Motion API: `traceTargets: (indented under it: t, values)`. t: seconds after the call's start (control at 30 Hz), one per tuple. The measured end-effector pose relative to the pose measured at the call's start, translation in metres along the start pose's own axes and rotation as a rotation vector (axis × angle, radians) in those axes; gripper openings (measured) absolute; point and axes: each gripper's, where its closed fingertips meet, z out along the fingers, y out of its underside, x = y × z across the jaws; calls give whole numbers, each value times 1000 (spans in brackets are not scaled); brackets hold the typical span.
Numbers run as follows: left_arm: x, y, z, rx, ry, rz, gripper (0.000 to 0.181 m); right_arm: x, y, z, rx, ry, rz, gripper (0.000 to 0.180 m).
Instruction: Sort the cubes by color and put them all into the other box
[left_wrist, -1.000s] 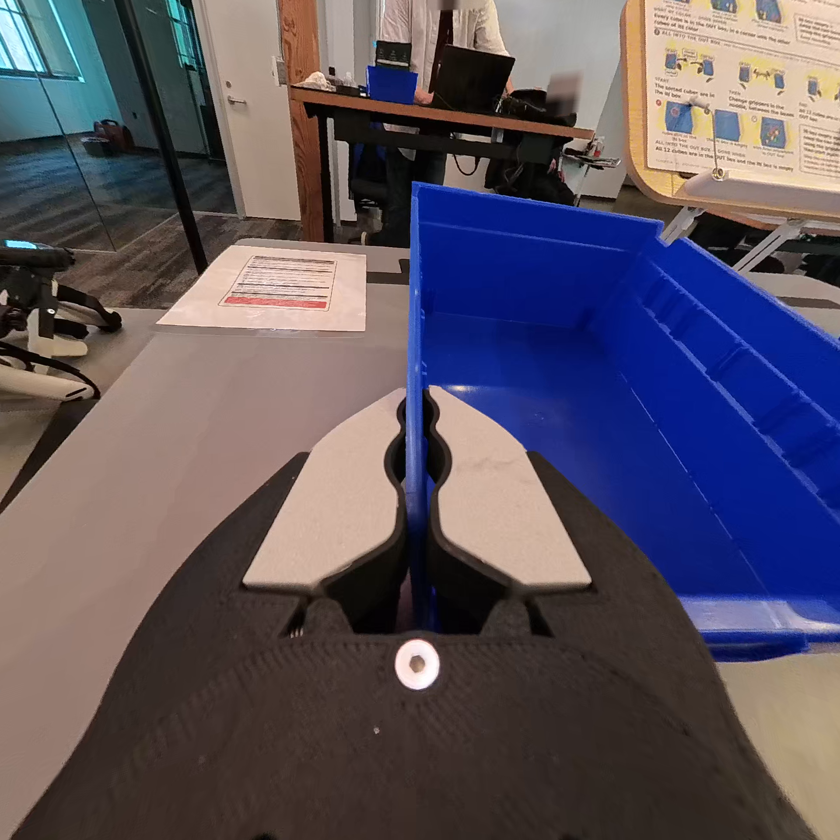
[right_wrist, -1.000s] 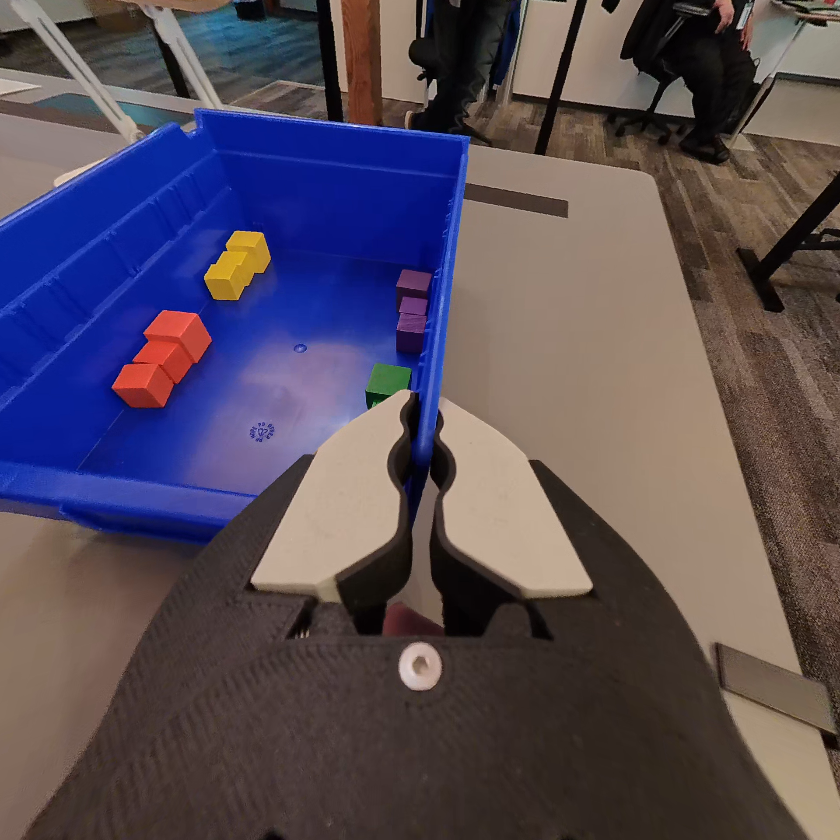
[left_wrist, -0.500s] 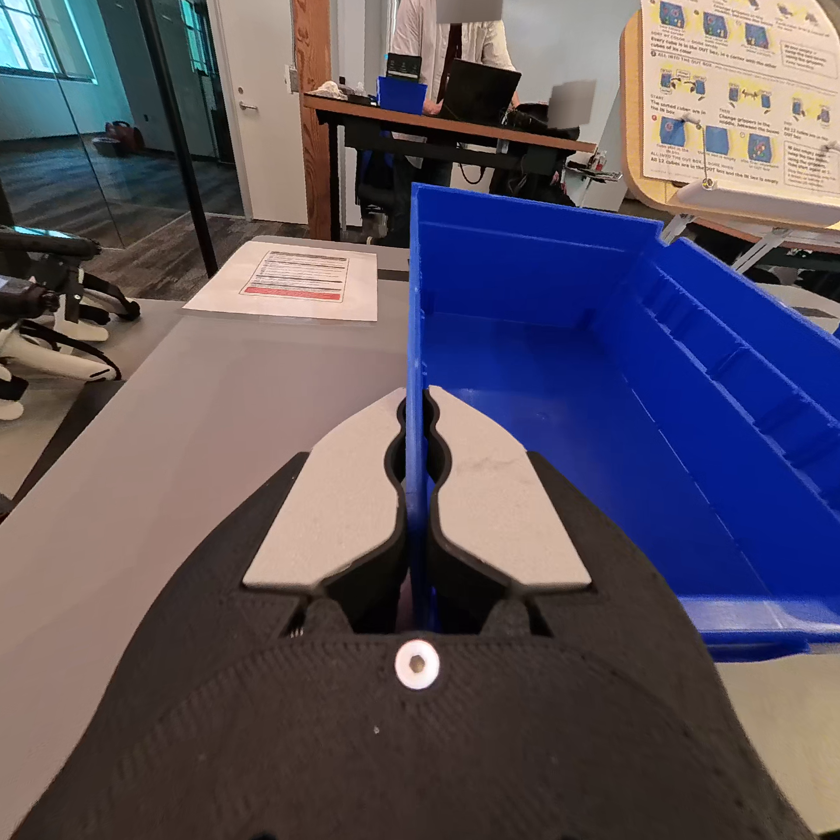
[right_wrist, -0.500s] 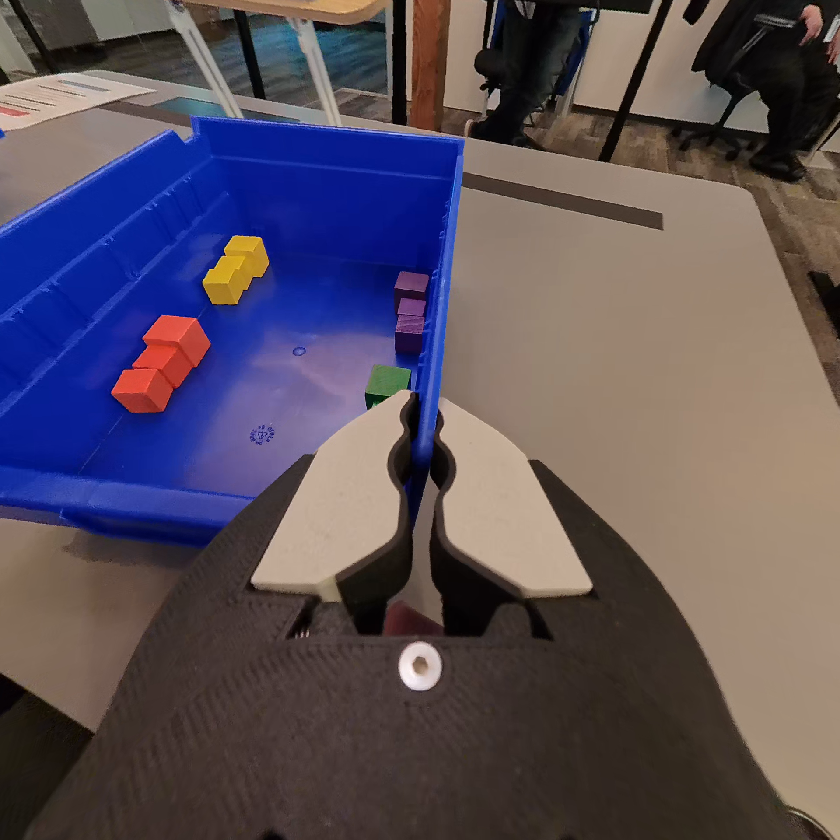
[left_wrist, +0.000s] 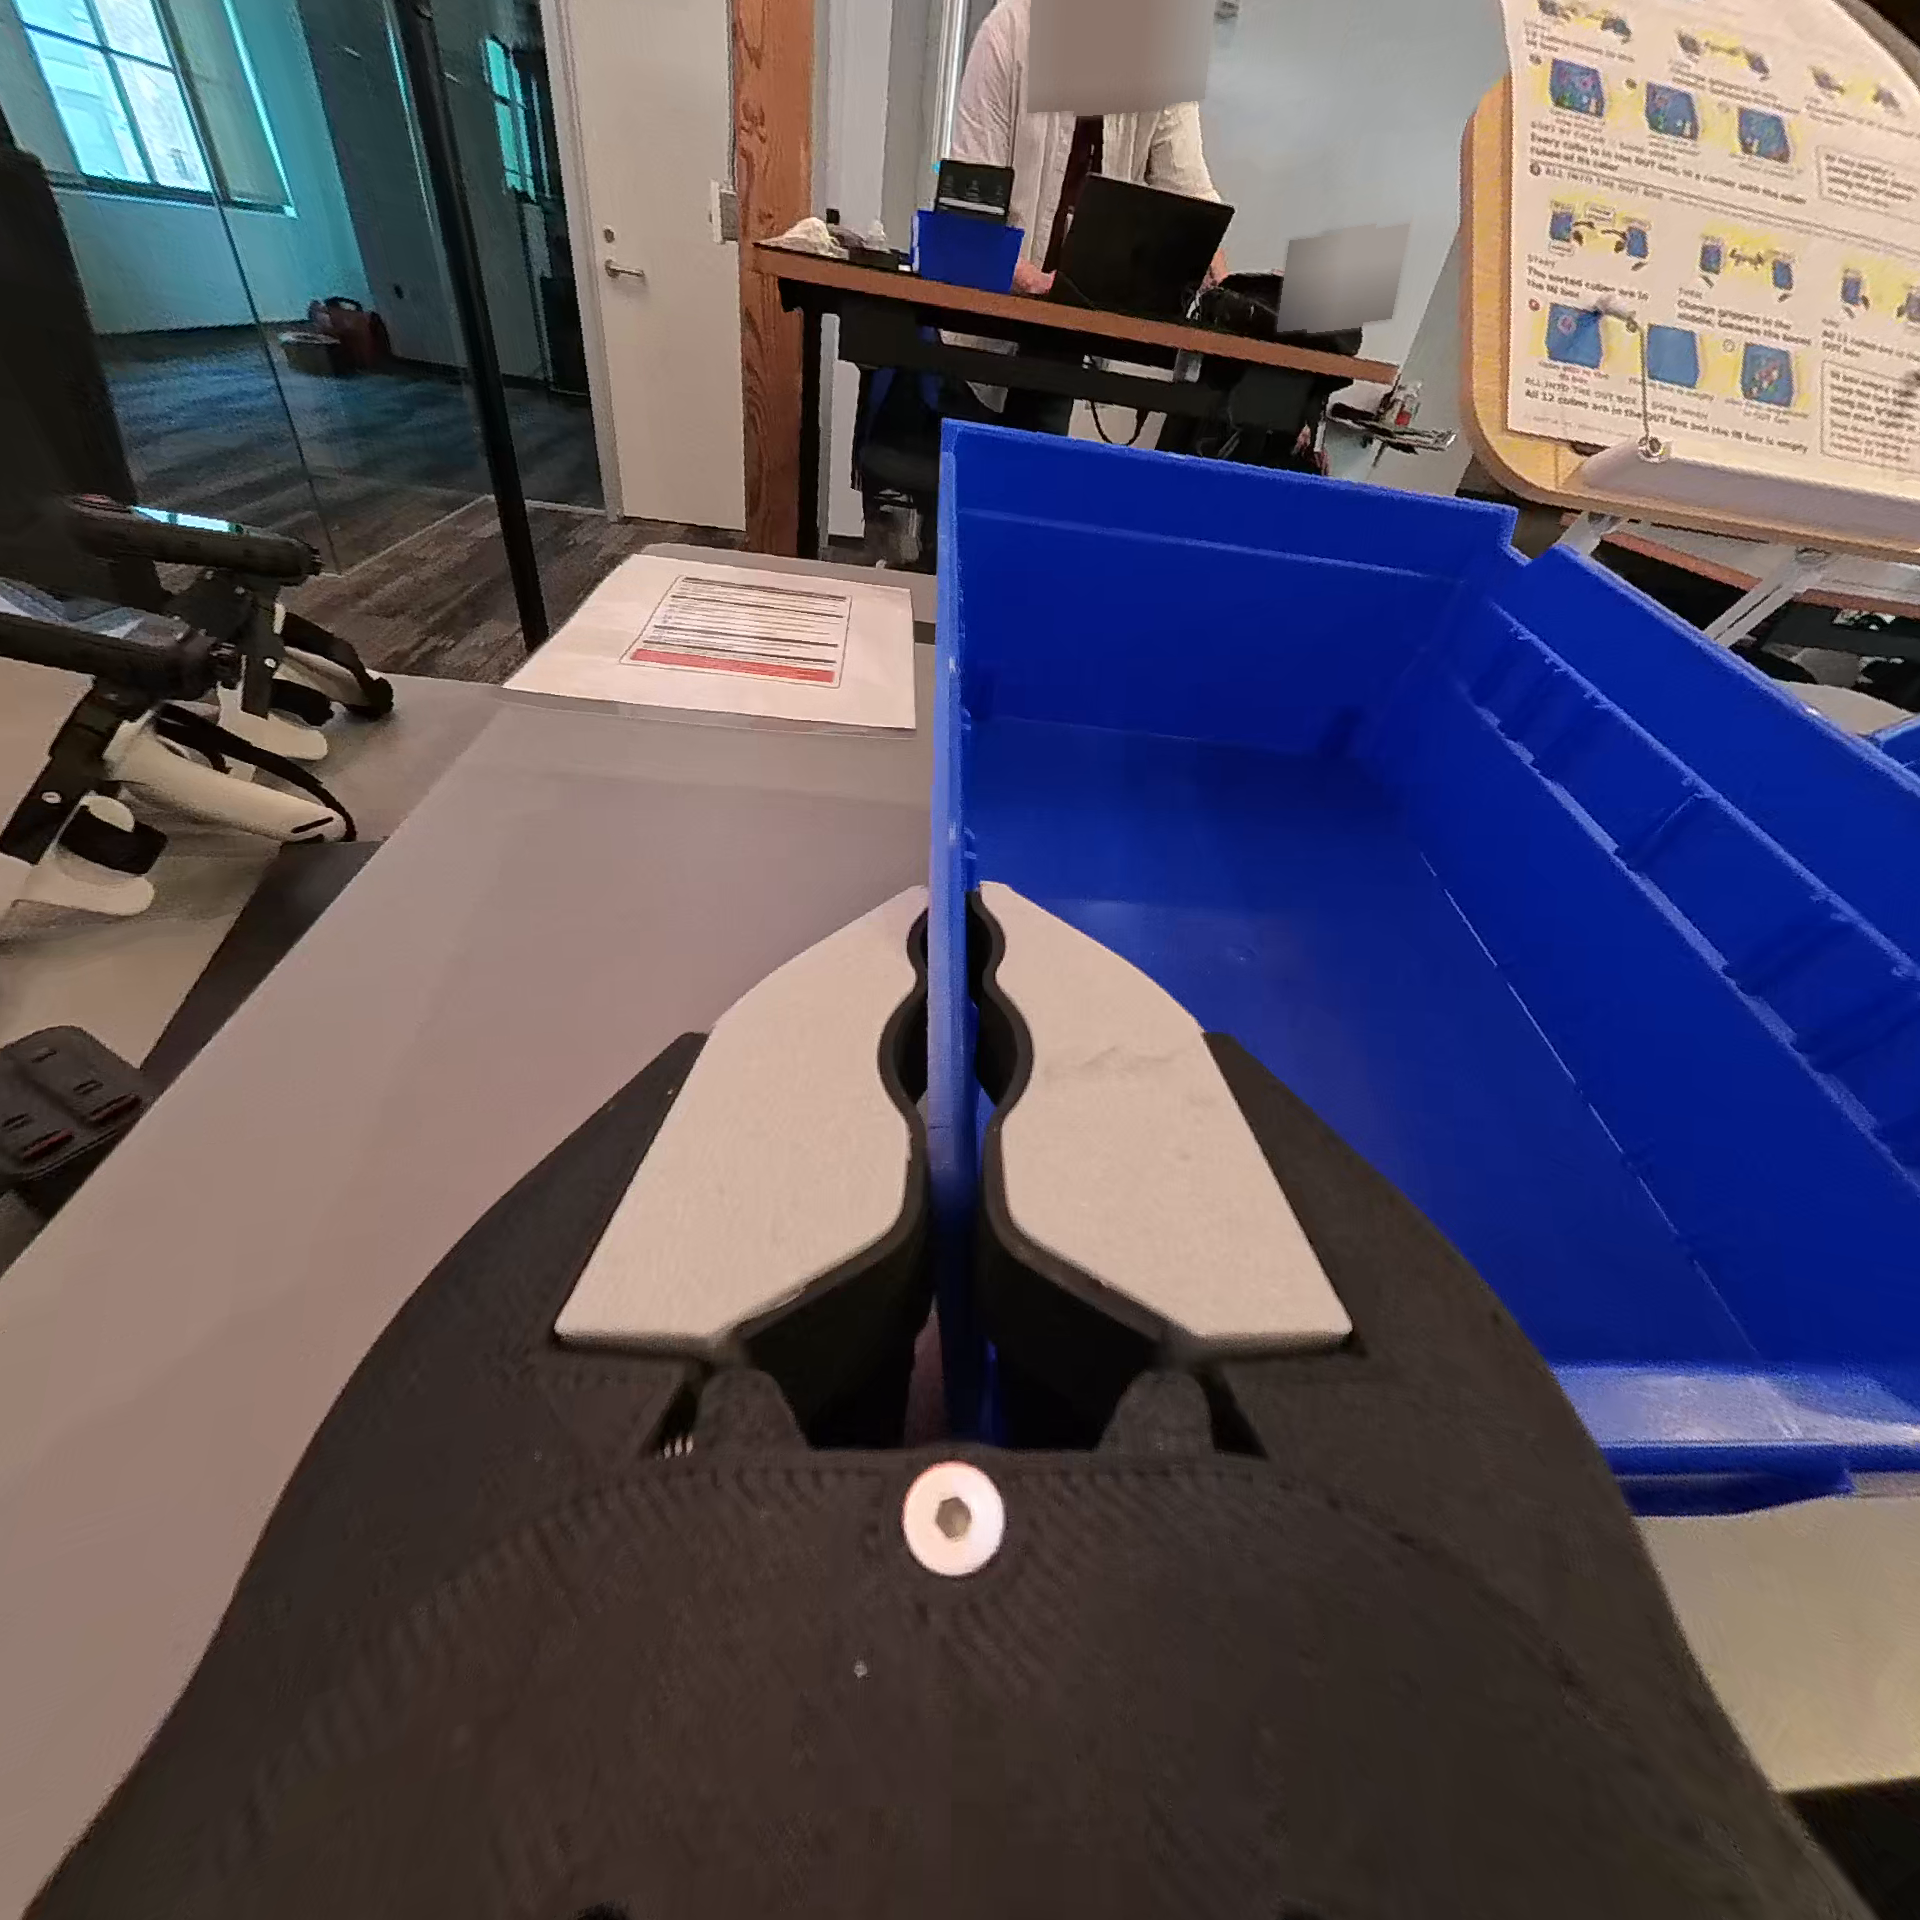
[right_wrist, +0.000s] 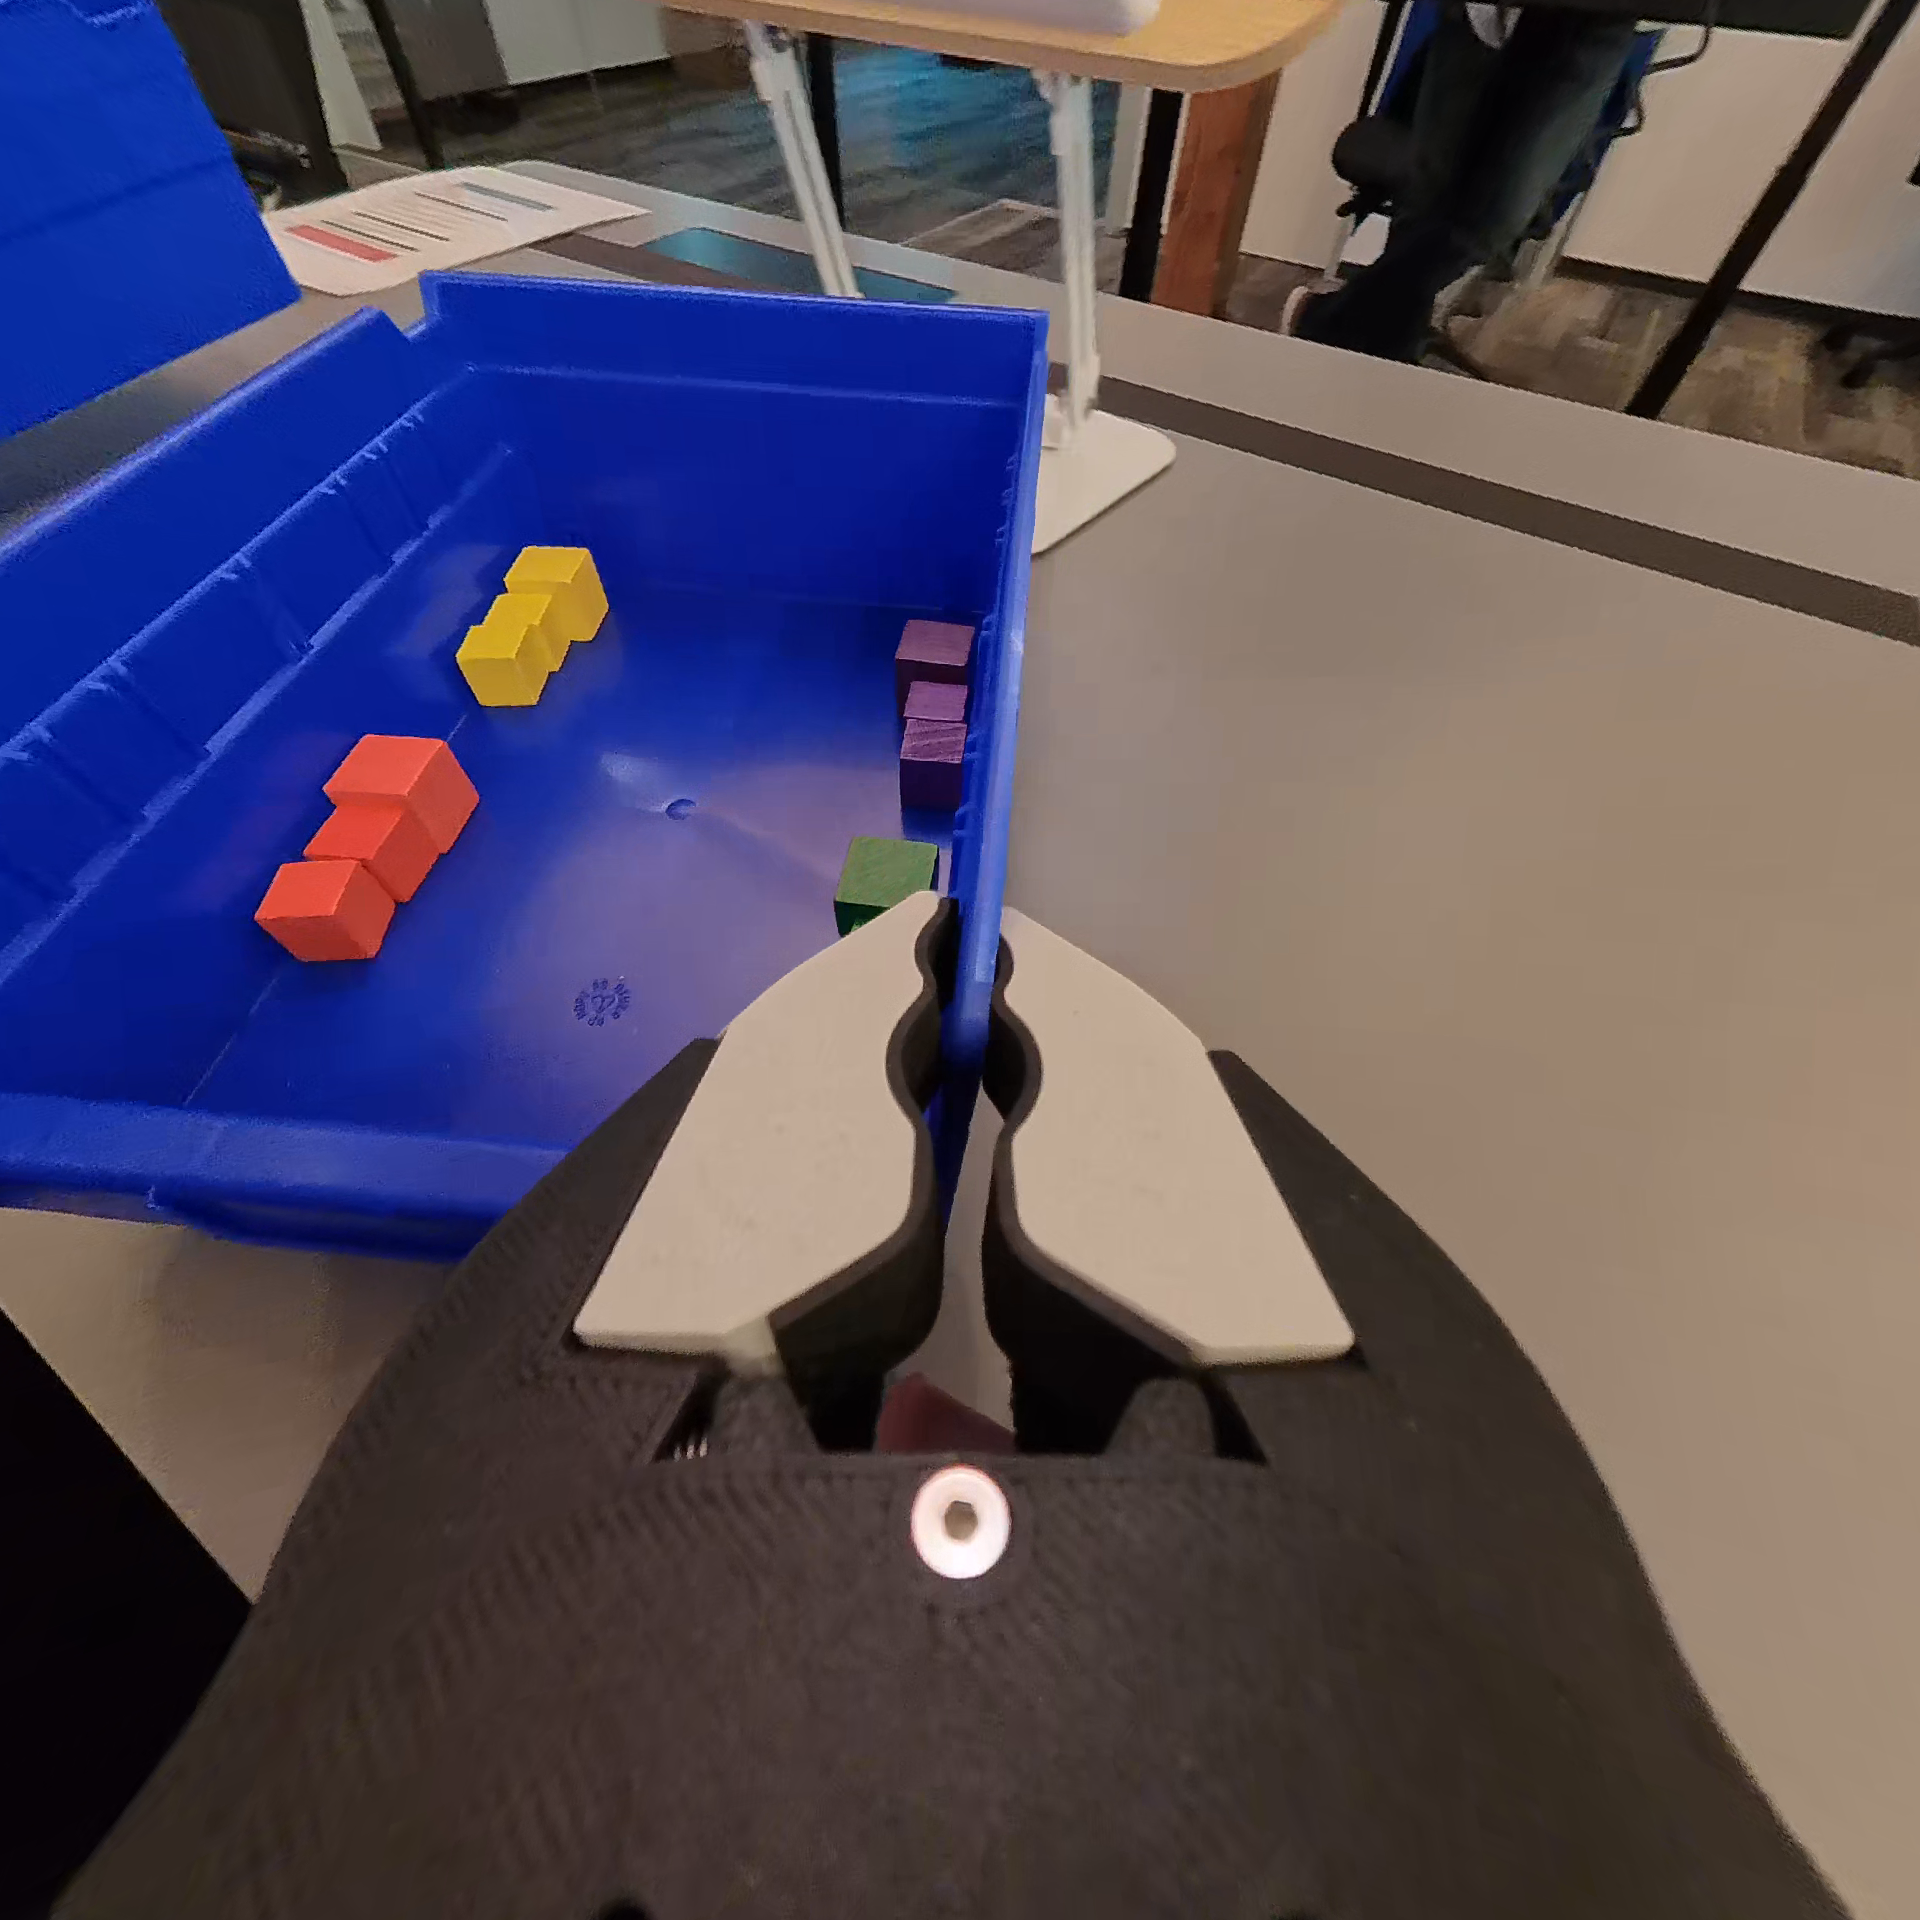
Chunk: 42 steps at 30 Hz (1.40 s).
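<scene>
My left gripper (left_wrist: 948, 904) is shut on the left wall of an empty blue box (left_wrist: 1195, 644). My right gripper (right_wrist: 971, 914) is shut on the right wall of a second blue box (right_wrist: 727, 436). That box holds yellow cubes (right_wrist: 535, 623) and red cubes (right_wrist: 364, 842) along its left side, purple cubes (right_wrist: 933, 712) against the right wall, and a green cube (right_wrist: 883, 873) just ahead of my inner finger. The empty box also shows at the right wrist view's top left (right_wrist: 104, 208).
The boxes are over a grey table (right_wrist: 1455, 831). A printed sheet (left_wrist: 748, 644) lies at its far edge. An instruction board (left_wrist: 1714, 260) stands on a white foot (right_wrist: 1101, 468). A black and white device (left_wrist: 156, 727) sits to the left. A person stands at a desk behind. There is about 65 cm between the tips of the two grippers.
Both grippers keep their hold on the box walls. The right gripper and its box have swung across the table; the other box and the stand's foot have come into its view. The left view shifted slightly.
</scene>
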Motion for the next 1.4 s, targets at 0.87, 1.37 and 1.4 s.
traceTargets:
  t: [0.87,1.37,1.4]
  values:
    - [-55,-7,-54,51,-144,-23,2,-82,-76,78,107,-182,-266,36]
    - [-49,-9,-57,66,-153,-18,2,-196,4,70,-410,-831,-1357,64]
    - [-48,-9,-59,68,-155,-17,2,-200,11,73,-441,-854,-1397,59]
